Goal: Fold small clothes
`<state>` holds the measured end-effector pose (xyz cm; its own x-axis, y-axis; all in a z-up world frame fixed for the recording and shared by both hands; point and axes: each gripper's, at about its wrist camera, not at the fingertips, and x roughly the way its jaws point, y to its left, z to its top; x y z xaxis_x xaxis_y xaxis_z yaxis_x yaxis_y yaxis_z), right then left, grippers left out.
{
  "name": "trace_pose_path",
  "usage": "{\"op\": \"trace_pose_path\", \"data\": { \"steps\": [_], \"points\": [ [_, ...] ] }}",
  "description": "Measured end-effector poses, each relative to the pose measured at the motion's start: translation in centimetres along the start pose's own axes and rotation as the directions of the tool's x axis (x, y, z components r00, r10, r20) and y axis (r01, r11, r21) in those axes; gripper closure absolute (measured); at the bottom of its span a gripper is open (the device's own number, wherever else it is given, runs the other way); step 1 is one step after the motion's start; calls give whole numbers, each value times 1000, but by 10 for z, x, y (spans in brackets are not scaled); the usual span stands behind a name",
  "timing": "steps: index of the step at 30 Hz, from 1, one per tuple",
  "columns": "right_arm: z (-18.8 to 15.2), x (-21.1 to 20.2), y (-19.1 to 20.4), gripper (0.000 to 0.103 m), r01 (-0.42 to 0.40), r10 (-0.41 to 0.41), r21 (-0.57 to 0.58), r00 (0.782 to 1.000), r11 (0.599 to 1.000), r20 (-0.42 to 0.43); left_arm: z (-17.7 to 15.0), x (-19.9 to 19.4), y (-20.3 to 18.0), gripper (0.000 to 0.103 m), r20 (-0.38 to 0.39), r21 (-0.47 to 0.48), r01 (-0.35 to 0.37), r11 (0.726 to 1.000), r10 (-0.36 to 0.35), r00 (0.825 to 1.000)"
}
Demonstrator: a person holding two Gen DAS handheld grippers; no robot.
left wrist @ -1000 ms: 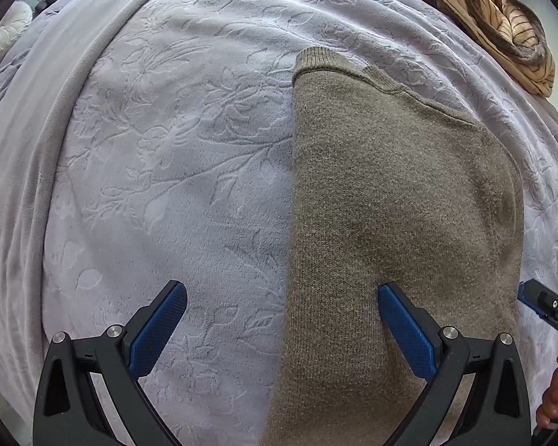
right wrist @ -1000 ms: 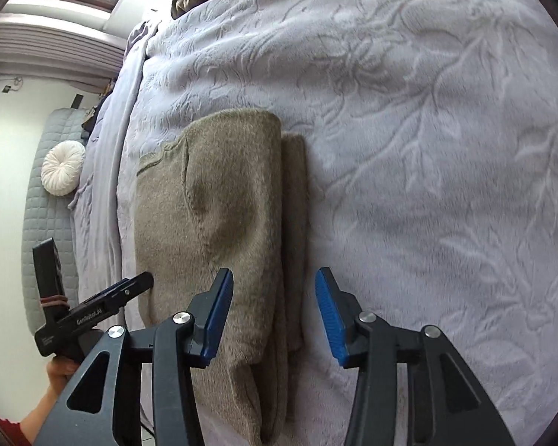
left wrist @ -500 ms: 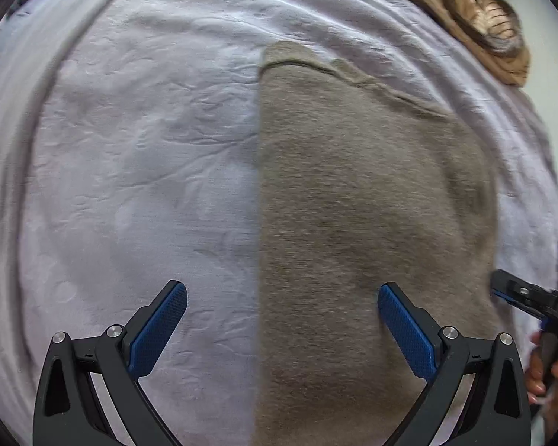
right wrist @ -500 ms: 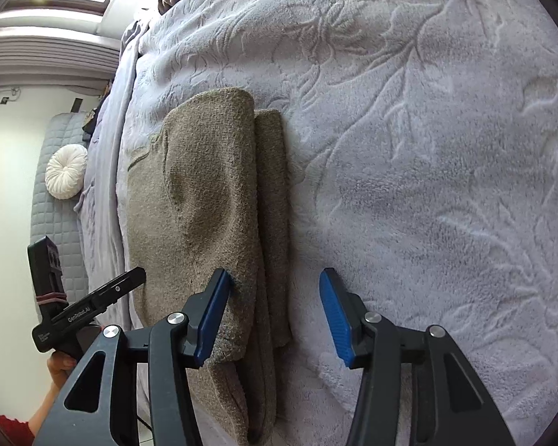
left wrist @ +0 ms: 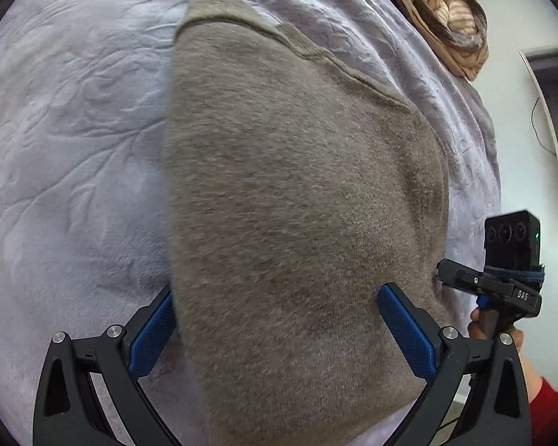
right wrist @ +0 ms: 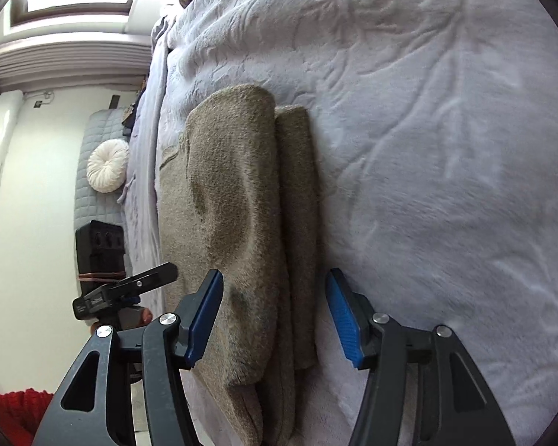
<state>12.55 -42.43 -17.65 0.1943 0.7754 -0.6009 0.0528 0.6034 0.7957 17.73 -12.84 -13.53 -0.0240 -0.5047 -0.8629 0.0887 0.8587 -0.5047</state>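
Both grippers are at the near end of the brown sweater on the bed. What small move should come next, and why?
Probably lower both and pinch the near hem. The left gripper is open across the sweater; the right gripper, jaws opening, straddles its folded side edge, pads not pressing. Neither holds cloth yet.

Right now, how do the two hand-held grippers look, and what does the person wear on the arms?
Each hand-held gripper, left and right, has a black frame with triangular cut-outs, silver bolts, and two fingers with ribbed blue pads. The right one, seen from the left wrist, bears a black camera box bound with a dark band, above white letters. The sleeves are red.
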Motion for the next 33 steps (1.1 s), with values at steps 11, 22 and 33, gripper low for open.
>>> {"op": "trace_pose_path", "data": {
  "steps": [11,22,33],
  "points": [
    [12,43,13,50,-15,13,-38,999,999,-48,-4,10,-25,8,31,58,-78,995,76,997],
    [-8,22,56,73,-121,121,-27,993,992,-19,-19,-43,-41,55,77,112,-23,993,14,997],
    [-58,-17,116,73,-169,172,-76,985,983,30,-78,-131,-39,55,147,181,-1,984,-26,989]
  ]
}}
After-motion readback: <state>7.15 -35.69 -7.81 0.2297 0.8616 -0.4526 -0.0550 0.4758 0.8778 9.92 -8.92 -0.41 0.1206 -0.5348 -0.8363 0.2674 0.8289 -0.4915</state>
